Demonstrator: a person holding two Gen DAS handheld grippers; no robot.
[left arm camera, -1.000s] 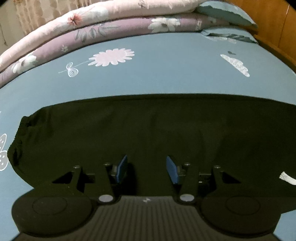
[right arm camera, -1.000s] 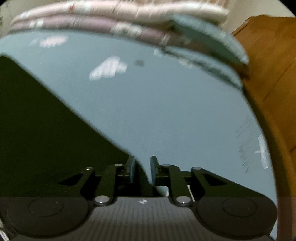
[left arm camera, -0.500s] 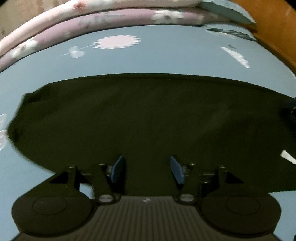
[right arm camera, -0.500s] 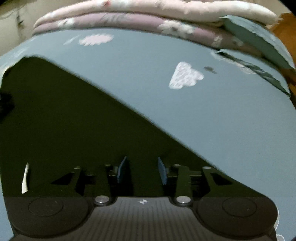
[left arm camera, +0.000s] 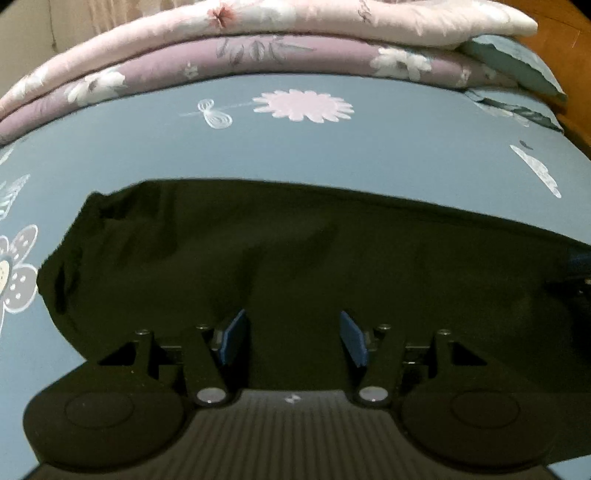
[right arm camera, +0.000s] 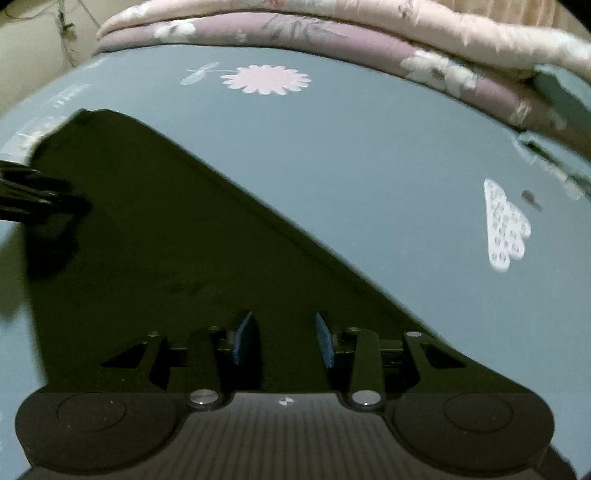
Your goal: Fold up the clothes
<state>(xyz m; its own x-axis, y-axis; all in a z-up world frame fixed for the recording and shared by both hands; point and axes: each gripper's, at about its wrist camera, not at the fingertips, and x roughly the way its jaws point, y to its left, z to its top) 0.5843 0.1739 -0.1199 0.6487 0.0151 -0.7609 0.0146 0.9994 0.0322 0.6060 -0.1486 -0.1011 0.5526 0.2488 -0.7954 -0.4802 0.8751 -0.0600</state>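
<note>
dark garment (left arm camera: 332, 266) on floral bedsheet (left arm camera: 369, 155) (no legible writing).

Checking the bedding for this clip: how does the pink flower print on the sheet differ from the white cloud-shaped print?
The pink flower print is round with scalloped petals and plain inside; the white cloud-shaped print is elongated, lobed and filled with a small pattern. The flower lies nearer the folded quilts, the cloud farther right. Both are printed on the blue sheet, clear of the dark garment.
</note>
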